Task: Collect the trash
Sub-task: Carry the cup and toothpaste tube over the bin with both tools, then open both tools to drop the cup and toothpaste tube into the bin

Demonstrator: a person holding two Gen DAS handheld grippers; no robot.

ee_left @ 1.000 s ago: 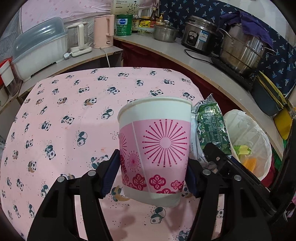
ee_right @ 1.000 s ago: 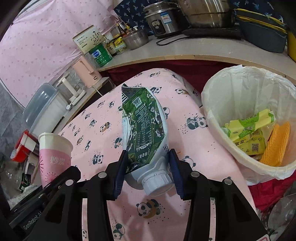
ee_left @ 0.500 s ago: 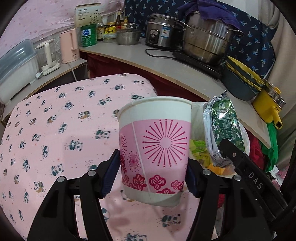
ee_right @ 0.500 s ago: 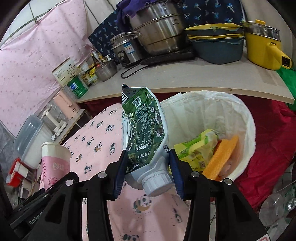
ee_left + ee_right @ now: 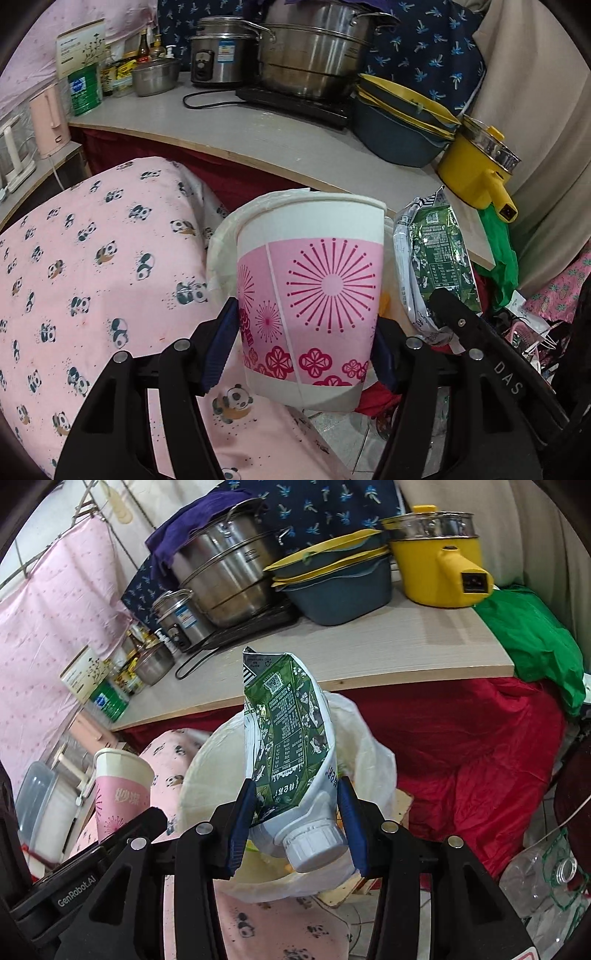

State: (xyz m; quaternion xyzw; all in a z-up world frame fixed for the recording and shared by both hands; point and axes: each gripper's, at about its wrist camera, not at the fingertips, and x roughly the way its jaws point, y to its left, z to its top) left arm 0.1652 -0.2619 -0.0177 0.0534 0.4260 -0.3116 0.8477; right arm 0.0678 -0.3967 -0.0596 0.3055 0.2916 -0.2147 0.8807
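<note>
The left gripper pinches an upright pink paper cup between its jaws, mouth up, at the panda-print table's edge. The right gripper clamps a green pouch, long axis upright, cap toward the camera, above the white-lined bin beside the worktop.

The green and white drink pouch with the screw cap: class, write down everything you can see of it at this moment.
The green and white drink pouch looks like glossy, crumpled foil-plastic, its green face printed with text and a QR code. Its torn top points up; its white ribbed screw cap points down towards the camera. The right gripper clamps its lower white part between blue pads. It hangs over the white-lined bin.
</note>
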